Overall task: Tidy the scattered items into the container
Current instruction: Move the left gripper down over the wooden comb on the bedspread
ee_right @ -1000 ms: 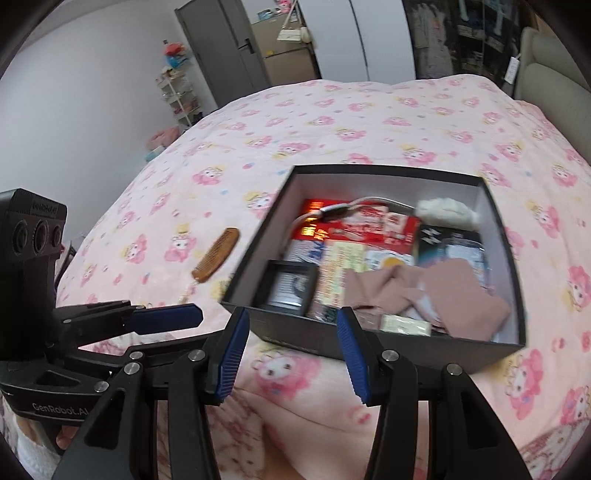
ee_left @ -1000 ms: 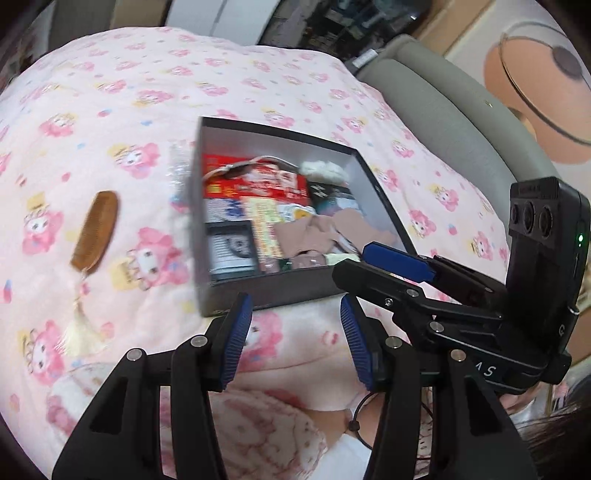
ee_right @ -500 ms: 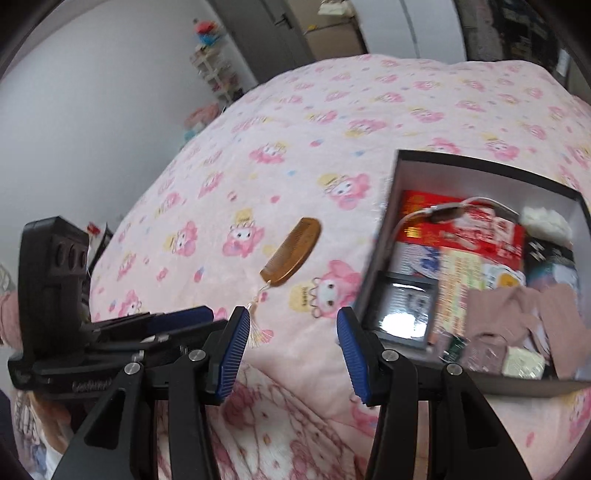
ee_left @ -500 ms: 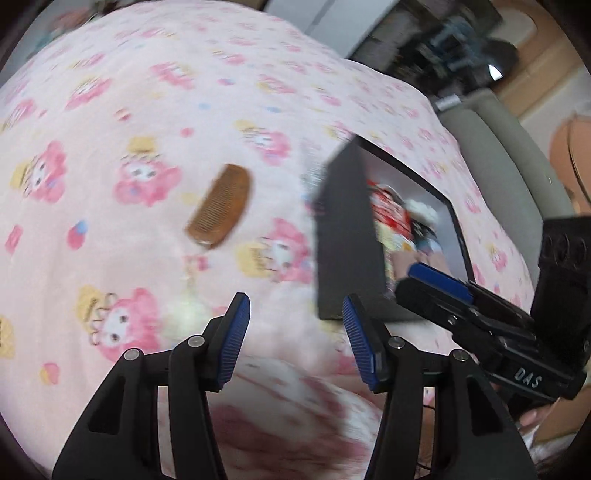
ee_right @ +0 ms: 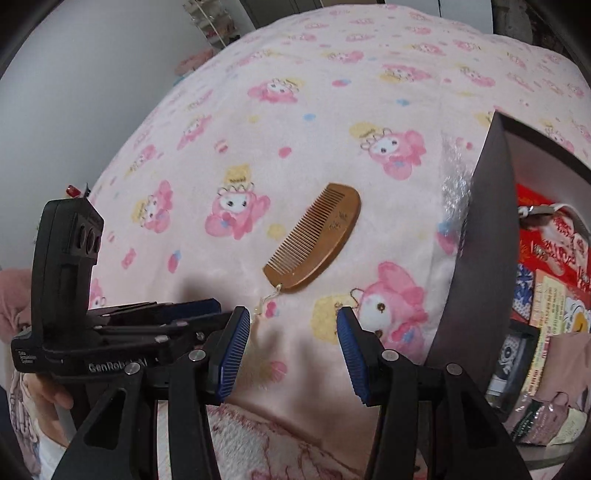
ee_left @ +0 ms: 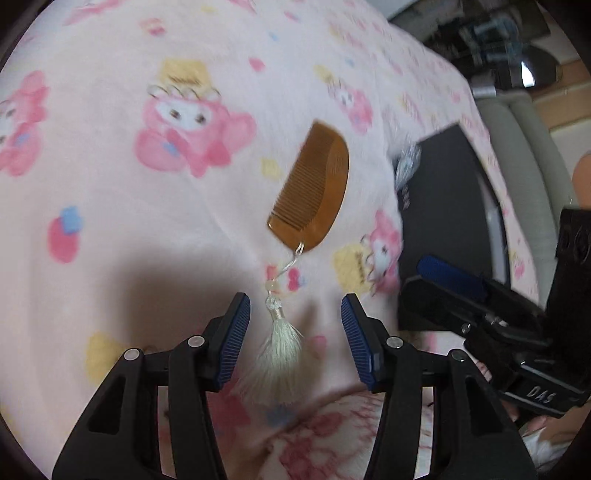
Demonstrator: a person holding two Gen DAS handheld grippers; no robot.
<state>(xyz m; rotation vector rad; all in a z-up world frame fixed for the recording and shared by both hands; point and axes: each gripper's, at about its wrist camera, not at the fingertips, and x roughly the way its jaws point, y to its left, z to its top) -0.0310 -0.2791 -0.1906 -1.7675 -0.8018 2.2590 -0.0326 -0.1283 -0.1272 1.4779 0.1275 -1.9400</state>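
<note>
The left gripper [ee_left: 295,332] has its blue-padded fingers [ee_left: 236,332] spread wide with nothing between them but air. The pale tassel [ee_left: 277,350] of the wooden comb [ee_left: 314,192] lies on the blanket right under that gap, seemingly not yet touched. The right gripper [ee_right: 293,345] is spread just as wide and is also empty, hanging just beside the left one, a little nearer the box.

Taking the comb as the marker: it lies flat on the pink blanket [ee_right: 295,110], teeth turned away from the box, its cord and tassel trailing back toward the two grippers. The dark grey box [ee_right: 476,240], the container for this job, stands just beside the comb on its smooth-backed side, apart from it, with a crinkly silvery scrap [ee_right: 454,181] against the box's outer wall. Inside the box I can see red packets [ee_right: 554,236], printed cards and some beige cloth [ee_right: 569,365], so most of the tidying looks done and the comb seems the last loose thing.

My reading is that the pick-up of the comb is just being lined up. Next the left gripper would need to reach past the tassel and close across the comb's narrow body, since the cord looks too limp to lift by cleanly and the plush blanket gives underfoot.

Beyond the comb, the blanket covers a bed; a white wall, a shelf [ee_right: 210,22] and a dark wardrobe stand at the far end.
</note>
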